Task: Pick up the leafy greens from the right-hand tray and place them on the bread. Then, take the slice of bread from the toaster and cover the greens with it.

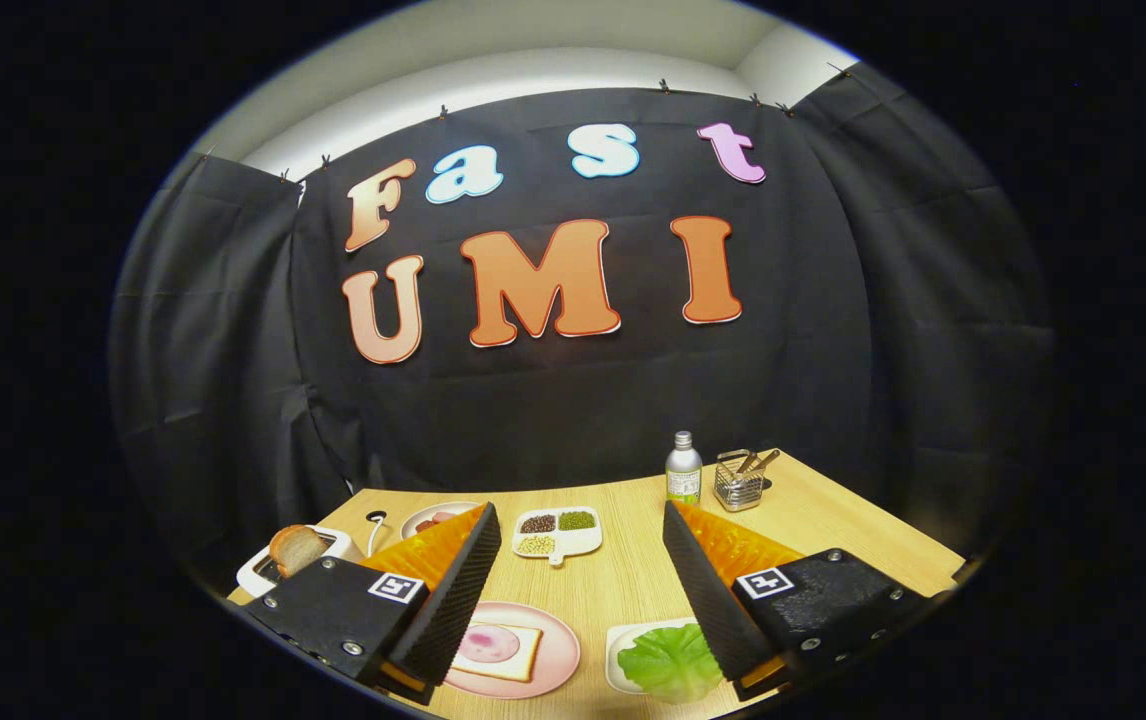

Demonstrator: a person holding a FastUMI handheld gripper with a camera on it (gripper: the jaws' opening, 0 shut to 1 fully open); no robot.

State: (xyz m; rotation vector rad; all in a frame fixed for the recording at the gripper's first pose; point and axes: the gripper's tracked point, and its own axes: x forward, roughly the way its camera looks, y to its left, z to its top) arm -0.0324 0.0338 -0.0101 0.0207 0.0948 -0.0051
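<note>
One leaf of leafy greens (671, 660) lay on a small white tray (619, 648), just beside the right finger and partly hidden under it. To its left, between the two fingers, a pink plate (561, 655) held a slice of bread (498, 650) with a pink round of meat on top. Beyond the left finger a white toaster (258, 573) stood with a second slice (295, 548) sticking up from its slot. Farther back on the wooden table (633, 570) sat a divided dish of beans (558, 532), a plate of reddish food (433, 519), a bottle (683, 468) and a wire basket (739, 480) of utensils. The gripper (581, 570) hovered above the table, fingers spread wide apart and gripping nothing, angled forward and down.
</note>
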